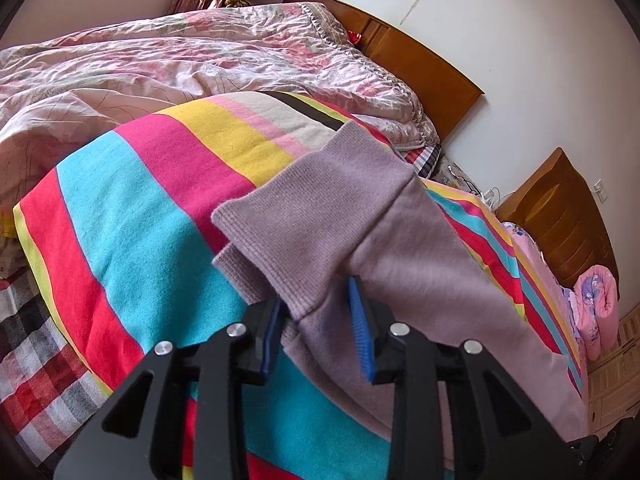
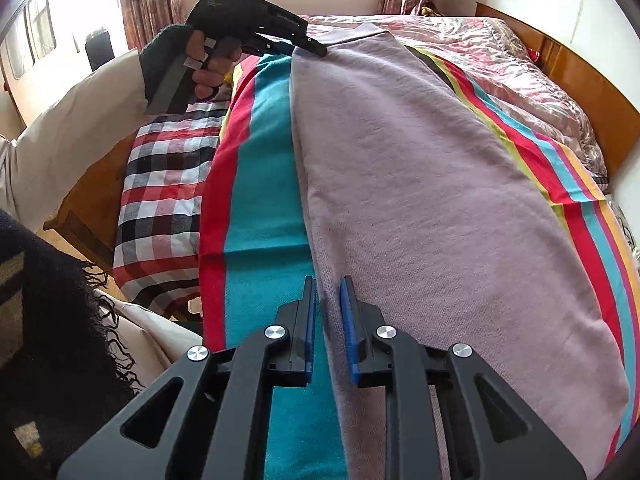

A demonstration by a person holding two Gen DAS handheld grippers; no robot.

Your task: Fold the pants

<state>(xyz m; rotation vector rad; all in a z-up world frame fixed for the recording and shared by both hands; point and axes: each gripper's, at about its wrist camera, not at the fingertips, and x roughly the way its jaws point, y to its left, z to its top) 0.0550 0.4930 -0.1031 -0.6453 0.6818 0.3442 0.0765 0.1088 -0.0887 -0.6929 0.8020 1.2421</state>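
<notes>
Mauve sweatpants [image 2: 420, 184] lie lengthwise on a bright striped blanket [image 2: 264, 184] on the bed. In the left wrist view the ribbed cuff end [image 1: 320, 208] lies between the fingers of my left gripper [image 1: 316, 312], which are open around the hem. In the right wrist view my right gripper [image 2: 326, 300] is open, its blue pads either side of the pants' left edge near the other end. The left gripper [image 2: 296, 44] shows at the far end of the pants, held in a hand.
A pink floral quilt [image 1: 192, 64] is bunched behind the blanket. A plaid sheet [image 2: 160, 200] lies at the bed's left side. A wooden headboard [image 1: 424, 64] and nightstand [image 1: 560, 216] stand against the wall.
</notes>
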